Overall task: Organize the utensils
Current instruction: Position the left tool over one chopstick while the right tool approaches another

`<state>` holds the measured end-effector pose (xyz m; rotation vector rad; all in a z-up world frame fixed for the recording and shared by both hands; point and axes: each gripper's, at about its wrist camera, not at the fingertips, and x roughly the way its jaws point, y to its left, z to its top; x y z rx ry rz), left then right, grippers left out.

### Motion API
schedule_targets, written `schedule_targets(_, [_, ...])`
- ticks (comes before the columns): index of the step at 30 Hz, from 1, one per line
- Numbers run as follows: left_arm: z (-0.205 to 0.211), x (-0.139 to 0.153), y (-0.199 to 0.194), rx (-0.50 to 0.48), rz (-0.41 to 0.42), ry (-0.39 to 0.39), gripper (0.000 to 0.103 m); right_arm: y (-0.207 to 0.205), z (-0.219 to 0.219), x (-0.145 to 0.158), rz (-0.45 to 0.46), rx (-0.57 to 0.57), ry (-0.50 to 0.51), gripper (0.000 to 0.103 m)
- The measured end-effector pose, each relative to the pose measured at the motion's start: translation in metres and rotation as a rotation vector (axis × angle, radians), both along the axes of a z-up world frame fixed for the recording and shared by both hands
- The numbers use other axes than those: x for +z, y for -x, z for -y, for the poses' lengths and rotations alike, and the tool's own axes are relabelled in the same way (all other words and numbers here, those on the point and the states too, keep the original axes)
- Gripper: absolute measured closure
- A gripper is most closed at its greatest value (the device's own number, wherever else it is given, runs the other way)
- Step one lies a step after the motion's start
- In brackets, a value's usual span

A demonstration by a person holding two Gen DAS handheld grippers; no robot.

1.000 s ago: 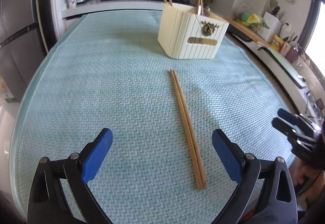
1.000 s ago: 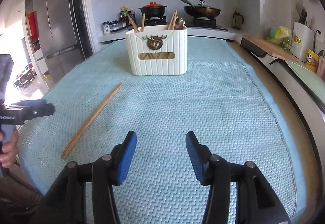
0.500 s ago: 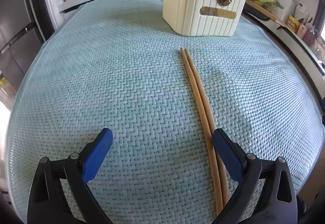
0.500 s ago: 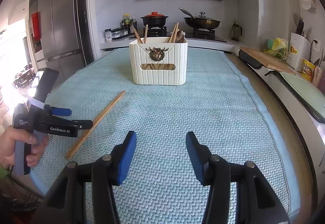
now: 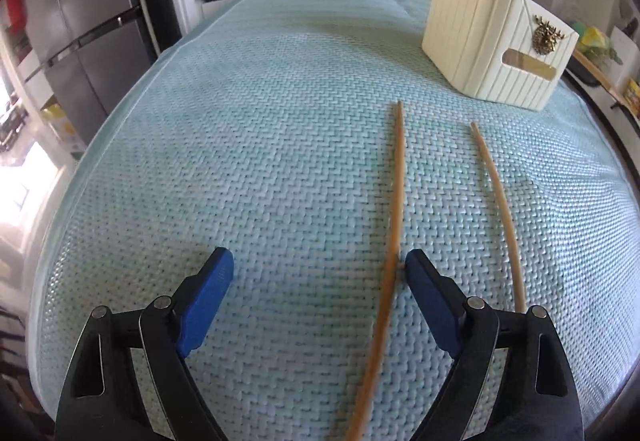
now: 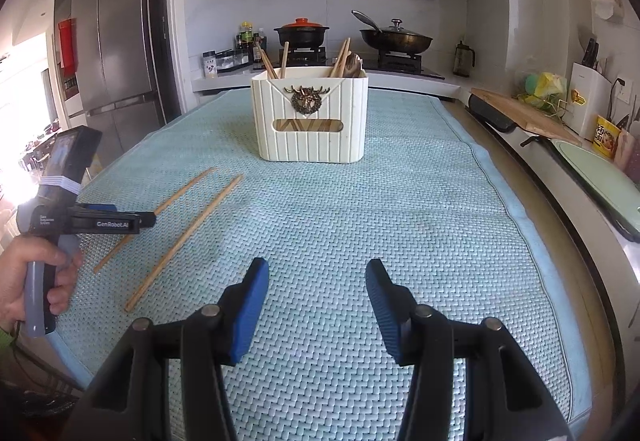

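Two wooden chopsticks lie apart on the light blue mat. In the left wrist view one chopstick (image 5: 394, 225) runs between the fingers, touching the right pad (image 5: 424, 289); the other chopstick (image 5: 500, 217) lies outside to the right. My left gripper (image 5: 316, 273) is open, low over the mat; it also shows in the right wrist view (image 6: 120, 221). The cream utensil holder (image 6: 310, 117) stands at the back with chopsticks and a spoon in it. My right gripper (image 6: 316, 293) is open and empty, right of both chopsticks (image 6: 184, 237).
The mat (image 6: 400, 225) covers the table. A fridge (image 6: 112, 53) stands at the left. A stove with a pot (image 6: 302, 33) and a wok (image 6: 394, 39) is behind the table. A counter with a cutting board (image 6: 524, 117) runs along the right.
The left gripper has moved forward and down around the chopsticks. The two chopsticks, side by side before, now lie apart. The right gripper has stayed nearly still.
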<state>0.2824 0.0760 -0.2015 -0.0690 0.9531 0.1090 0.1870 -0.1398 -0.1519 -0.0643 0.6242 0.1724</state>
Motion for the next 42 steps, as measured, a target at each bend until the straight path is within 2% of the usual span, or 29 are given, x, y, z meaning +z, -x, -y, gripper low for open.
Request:
schedule_targets(5, [-0.005,0.005,0.017,-0.051,-0.001,0.039,0.014,-0.007,-0.004,-0.005,-0.027,-0.003,-0.002,0.052])
schedule_targets(11, [-0.008,0.020,0.031,-0.096,0.028,0.018,0.012,-0.016,-0.023,-0.010,-0.080,0.030,-0.014,0.052])
schedule_targets(18, [-0.035,0.029,0.027,-0.091,0.044,0.032,0.011,-0.026,-0.063,-0.018,-0.138,0.089,-0.053,0.052])
schedule_targets(25, [-0.045,0.032,0.023,-0.090,0.056,0.009,0.011,-0.026,-0.096,-0.017,-0.139,0.130,-0.027,0.052])
schedule_targets(34, [-0.049,0.029,0.017,-0.100,0.057,0.007,0.011,-0.028,-0.111,-0.014,-0.121,0.120,0.001,0.052])
schedule_targets(42, [-0.062,0.029,0.006,-0.146,0.041,0.077,0.011,-0.037,-0.109,-0.017,-0.142,0.064,-0.026,0.052])
